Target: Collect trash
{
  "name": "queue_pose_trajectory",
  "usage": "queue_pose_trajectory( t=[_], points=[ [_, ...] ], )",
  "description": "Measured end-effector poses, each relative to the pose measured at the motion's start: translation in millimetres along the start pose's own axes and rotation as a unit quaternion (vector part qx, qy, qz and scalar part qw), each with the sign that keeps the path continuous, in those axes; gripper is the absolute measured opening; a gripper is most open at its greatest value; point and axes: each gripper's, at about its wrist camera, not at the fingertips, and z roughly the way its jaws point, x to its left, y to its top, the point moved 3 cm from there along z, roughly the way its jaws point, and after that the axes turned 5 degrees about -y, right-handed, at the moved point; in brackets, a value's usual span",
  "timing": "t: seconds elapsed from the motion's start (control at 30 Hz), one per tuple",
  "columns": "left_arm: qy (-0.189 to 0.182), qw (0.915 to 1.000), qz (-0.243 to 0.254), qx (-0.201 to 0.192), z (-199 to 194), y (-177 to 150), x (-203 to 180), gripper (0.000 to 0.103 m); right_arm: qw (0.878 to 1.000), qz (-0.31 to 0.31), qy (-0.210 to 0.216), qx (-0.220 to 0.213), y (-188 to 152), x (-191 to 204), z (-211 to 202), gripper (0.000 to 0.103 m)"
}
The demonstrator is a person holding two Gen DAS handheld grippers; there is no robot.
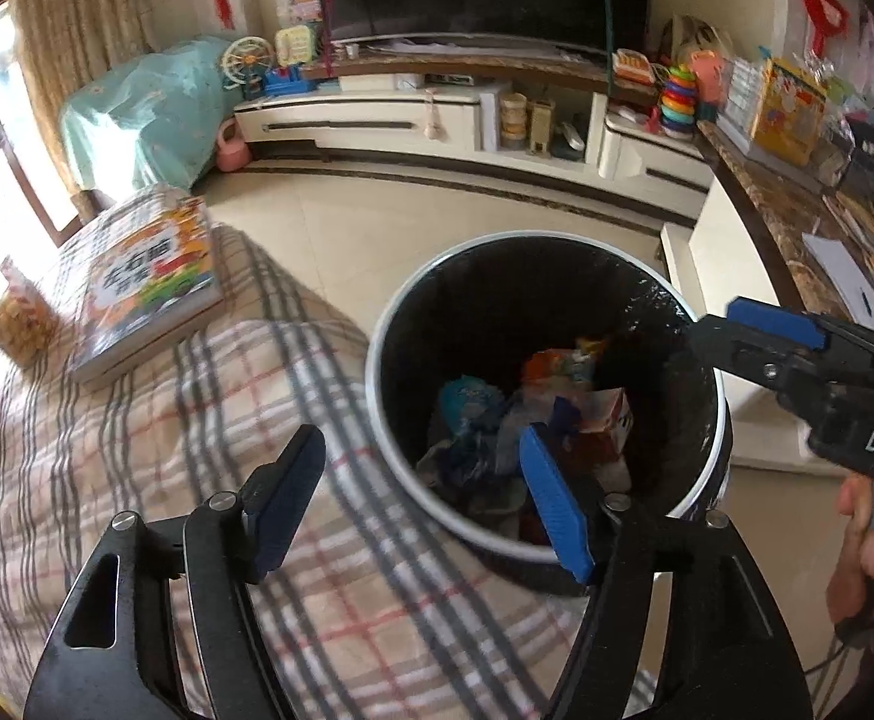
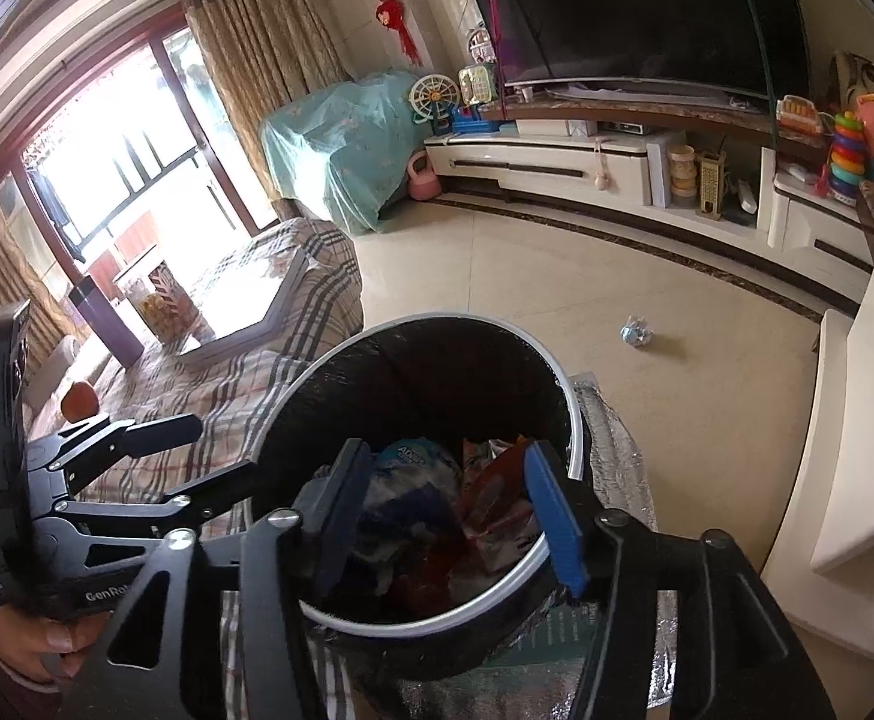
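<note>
A black-lined trash bin with a white rim stands on the floor and holds several crumpled wrappers. My left gripper is open at the bin's near left edge, one finger over the plaid cover, the other over the bin, with nothing between them. My right gripper hangs open above the bin's rim, empty, with the wrappers below it. It enters the left wrist view as the right gripper. The left gripper shows beside the bin in the right wrist view. A crumpled bluish wrapper lies on the floor beyond the bin.
A plaid-covered surface left of the bin carries a book and a snack jar. A TV cabinet runs along the back wall. A cluttered marble counter borders the right. A silver mat lies under the bin.
</note>
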Motion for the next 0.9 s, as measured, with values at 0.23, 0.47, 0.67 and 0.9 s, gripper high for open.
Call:
queue_pose_trajectory(
  t=[0.23, 0.47, 0.67, 0.9],
  points=[
    [-0.009, 0.9976, -0.059, -0.036, -39, -38, 25, 0.077, 0.999, 0.026, 0.011, -0.021, -19, 12, -26, 0.087],
    [-0.006, 0.9912, -0.099, -0.088, -88, -86, 42, 0.089, 0.999, 0.04, 0.007, -0.035, -51, 39, -52, 0.096],
    [-0.006, 0.9813, -0.134, -0.138, -125, -127, 59, 0.096, 0.996, 0.038, -0.005, -0.086, -83, 66, -83, 0.098],
    [0.038, 0.9668, -0.14, -0.211, -175, -154, 64, 0.101, 0.983, -0.023, -0.05, -0.175, -92, 100, -128, 0.102]
  ],
)
